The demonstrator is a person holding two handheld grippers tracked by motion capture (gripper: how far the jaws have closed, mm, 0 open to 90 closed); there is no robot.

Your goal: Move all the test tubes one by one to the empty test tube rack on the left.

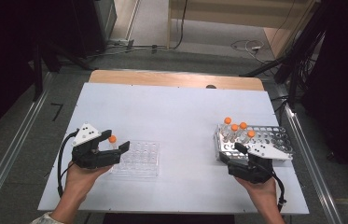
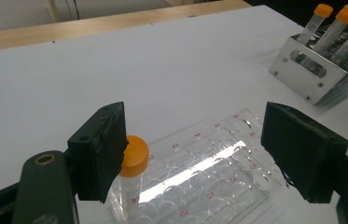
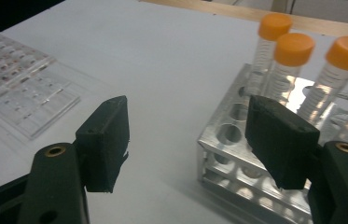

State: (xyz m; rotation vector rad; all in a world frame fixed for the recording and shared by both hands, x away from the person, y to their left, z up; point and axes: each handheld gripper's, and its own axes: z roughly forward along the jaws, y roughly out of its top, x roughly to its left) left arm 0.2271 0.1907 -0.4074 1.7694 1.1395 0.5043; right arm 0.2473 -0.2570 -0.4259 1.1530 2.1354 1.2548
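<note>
Tube standing in the clear tray, both sets of jaws open
High view: the left gripper (image 1: 114, 148) sits at the left end of the clear tray (image 1: 140, 163) on the white worktop (image 1: 176, 112), with an orange-capped tube (image 1: 112, 140) upright between its jaws; the right gripper (image 1: 237, 156) lies at the near left corner of the metal rack (image 1: 279, 140), which holds four more capped tubes. Left gripper view: the jaws stand wide apart, the tube (image 2: 132, 170) rests in a corner well of the tray (image 2: 209, 182), its cap touching the left pad, the other pad well apart from it. Right gripper view: the jaws are open with nothing between them, the rack (image 3: 227, 140) just beside the right pad
</note>
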